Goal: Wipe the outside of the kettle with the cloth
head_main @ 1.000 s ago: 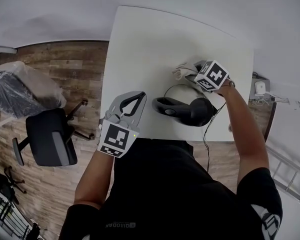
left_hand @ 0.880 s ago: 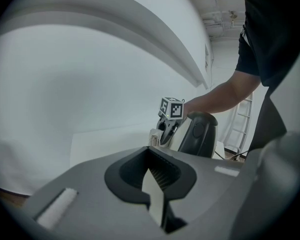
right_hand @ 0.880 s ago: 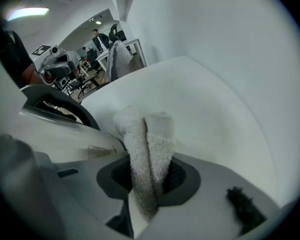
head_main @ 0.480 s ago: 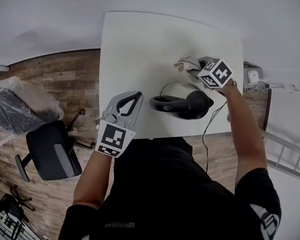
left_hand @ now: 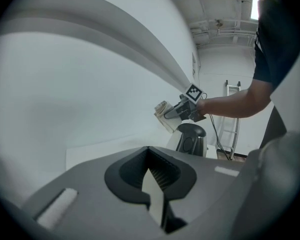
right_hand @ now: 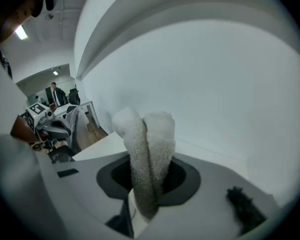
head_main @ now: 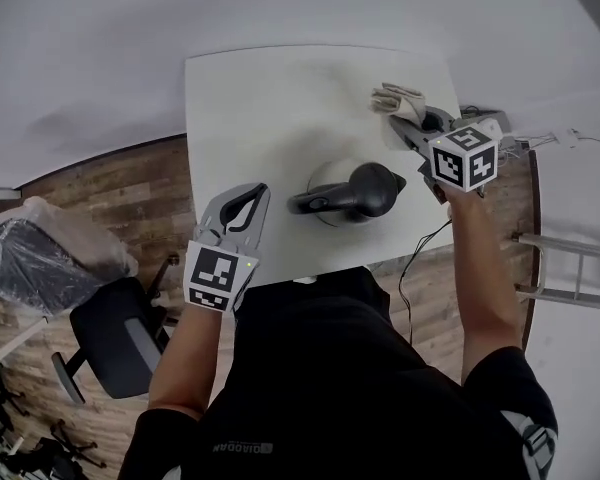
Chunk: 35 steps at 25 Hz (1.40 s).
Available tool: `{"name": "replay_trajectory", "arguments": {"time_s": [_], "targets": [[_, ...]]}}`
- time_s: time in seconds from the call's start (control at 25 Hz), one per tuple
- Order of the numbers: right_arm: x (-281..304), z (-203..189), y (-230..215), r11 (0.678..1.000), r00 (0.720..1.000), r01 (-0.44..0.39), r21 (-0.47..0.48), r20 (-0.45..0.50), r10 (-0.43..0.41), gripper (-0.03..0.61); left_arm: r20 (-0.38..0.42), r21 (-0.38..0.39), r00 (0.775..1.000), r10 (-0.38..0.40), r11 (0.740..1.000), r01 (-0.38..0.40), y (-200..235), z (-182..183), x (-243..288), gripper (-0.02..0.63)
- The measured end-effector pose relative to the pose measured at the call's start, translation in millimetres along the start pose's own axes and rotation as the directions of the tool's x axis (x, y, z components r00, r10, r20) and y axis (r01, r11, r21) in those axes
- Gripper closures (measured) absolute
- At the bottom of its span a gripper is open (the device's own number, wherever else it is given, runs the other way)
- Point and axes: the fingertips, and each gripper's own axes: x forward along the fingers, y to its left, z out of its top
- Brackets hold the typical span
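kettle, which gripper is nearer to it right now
Right. The right gripper, shut on the cloth, is just beyond the kettle; the left gripper sits back at the table's near left corner.

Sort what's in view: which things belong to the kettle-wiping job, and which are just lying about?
Job:
kettle
cloth
right gripper, shut on the cloth
table

Lying about:
office chair
plastic-covered bundle
ladder

My left gripper (head_main: pixel 246 198) hangs at the near left corner of the table (head_main: pixel 250 108), jaws pressed together with nothing between them, forearm bent close to my body. My right arm stretches toward the far right corner, right gripper (head_main: pixel 402 125) clamped on the cloth (head_main: pixel 392 98).
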Motion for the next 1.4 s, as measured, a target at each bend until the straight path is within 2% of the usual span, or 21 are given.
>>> {"name": "replay_trajectory", "arguments": {"time_s": [0.16, 0.24, 0.32, 0.48, 0.68, 0.84, 1.08, 1.28, 1.4], "targets": [[-58, 20, 1, 0.993, 0.983, 0.041, 0.112, 0.174, -0.060, 0.485, 0.026, -0.005, 0.999, 0.032, 0.999, -0.032, -5, 13, -6, 0.607], [-81, 20, 4, 0.987, 0.974, 0.036, 0.154, 0.214, -0.069, 0.485, 0.029, 0.003, 0.998, 0.054, 0.999, -0.054, -9, 18, -10, 0.607], [-97, 15, 10, 0.988, 0.977, 0.031, 0.154, 0.204, -0.063, 0.485, 0.031, 0.013, 0.997, 0.074, 0.997, -0.075, -15, 23, -14, 0.607], [-116, 6, 29, 0.997, 0.988, 0.033, 0.063, 0.149, -0.043, 0.485, 0.033, 0.000, 0.991, 0.129, 0.992, -0.129, -29, 25, -25, 0.607], [-130, 1, 51, 0.999, 0.981, 0.008, 0.031, 0.195, -0.014, 0.485, 0.053, -0.001, 0.978, 0.204, 0.979, -0.204, -49, 30, -46, 0.607], [-137, -12, 63, 0.999, 0.975, -0.003, 0.033, 0.223, -0.004, 0.485, 0.054, 0.033, 0.973, 0.226, 0.973, -0.228, -79, 29, -63, 0.607], [-139, -23, 67, 0.999, 0.981, 0.024, 0.021, 0.191, -0.028, 0.485, 0.036, 0.034, 0.977, 0.212, 0.976, -0.213, -107, 18, -80, 0.607], [-133, -21, 66, 0.996, 0.988, 0.090, -0.022, 0.127, -0.087, 0.485, 0.042, 0.039, 0.985, 0.165, 0.985, -0.167, -102, 11, -82, 0.607], [-122, -17, 67, 0.989, 0.989, 0.135, -0.053, 0.072, -0.131, 0.485, 0.033, 0.071, 0.993, 0.117, 0.990, -0.119, -93, 11, -86, 0.607]]}}
